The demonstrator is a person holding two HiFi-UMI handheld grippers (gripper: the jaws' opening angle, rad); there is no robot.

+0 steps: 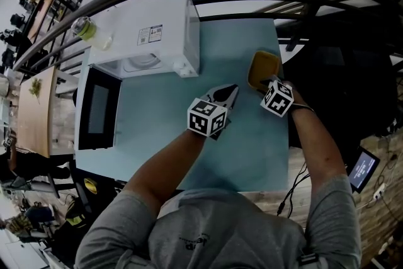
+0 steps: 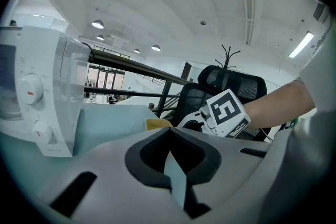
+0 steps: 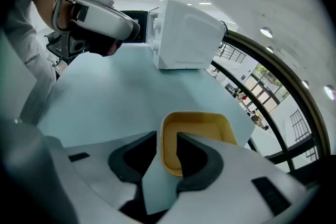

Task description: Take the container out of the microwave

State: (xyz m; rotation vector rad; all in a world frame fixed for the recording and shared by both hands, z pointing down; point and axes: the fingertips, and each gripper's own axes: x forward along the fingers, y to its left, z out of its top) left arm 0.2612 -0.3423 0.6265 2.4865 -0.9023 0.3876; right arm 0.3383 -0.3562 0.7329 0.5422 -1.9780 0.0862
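Your right gripper (image 3: 167, 137) stood wide astride the container's (image 3: 202, 126) near wall on the counter (image 3: 105, 92), so you needed a straight lift-away, no nudging.

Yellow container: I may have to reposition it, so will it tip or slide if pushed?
Probably slides rather than tips: the yellow container sits low and wide on the smooth table. It looks empty, so likely light. Its thin walls may flex.

You are holding the left gripper (image 2: 169, 136) with jaws together; the right gripper (image 3: 167, 140) is pointing steeply down, jaws apart.
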